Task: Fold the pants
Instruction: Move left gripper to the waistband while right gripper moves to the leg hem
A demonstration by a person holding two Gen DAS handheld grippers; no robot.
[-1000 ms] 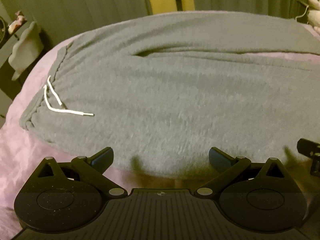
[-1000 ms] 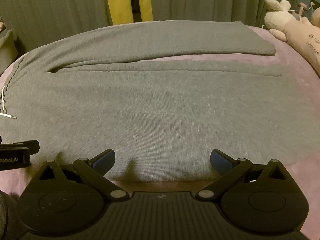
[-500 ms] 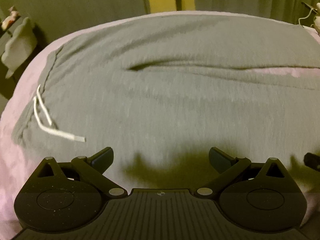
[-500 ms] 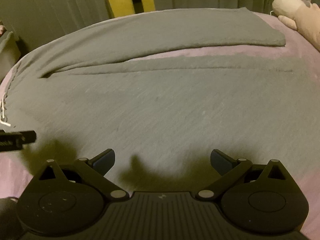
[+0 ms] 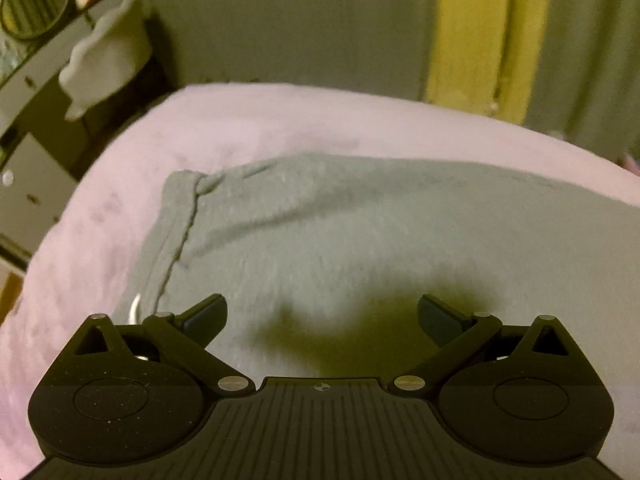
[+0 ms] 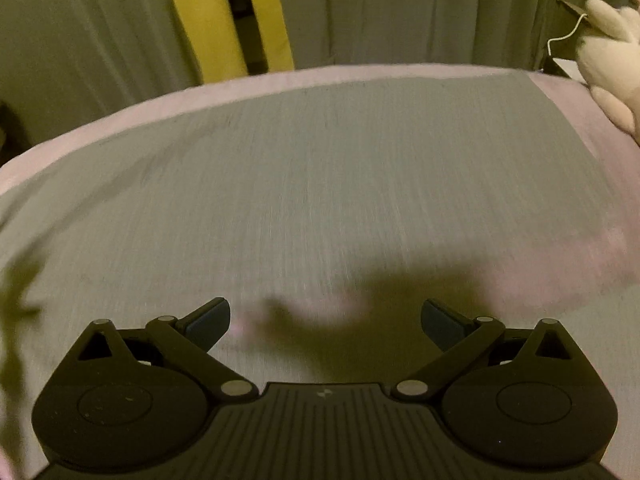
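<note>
My left gripper (image 5: pixel 322 316) hangs with jaws spread wide, empty, over the grey sweatpants (image 5: pixel 360 240) spread on the pink bedsheet (image 5: pixel 100 240); my right gripper (image 6: pixel 326 318) likewise gapes, gripping nothing, above the pant legs.

One pants (image 5: pixel 360 232), two hand-held grippers (image 5: pixel 322 318) (image 6: pixel 326 322)

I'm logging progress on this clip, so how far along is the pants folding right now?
Done: the grey knit pants lie spread flat on the pink bedsheet, waistband at the left. In hand: nothing; the left tool and right tool are both open over the fabric. Left: gripping an edge and making every fold; no finished fold is clearly visible.
</note>
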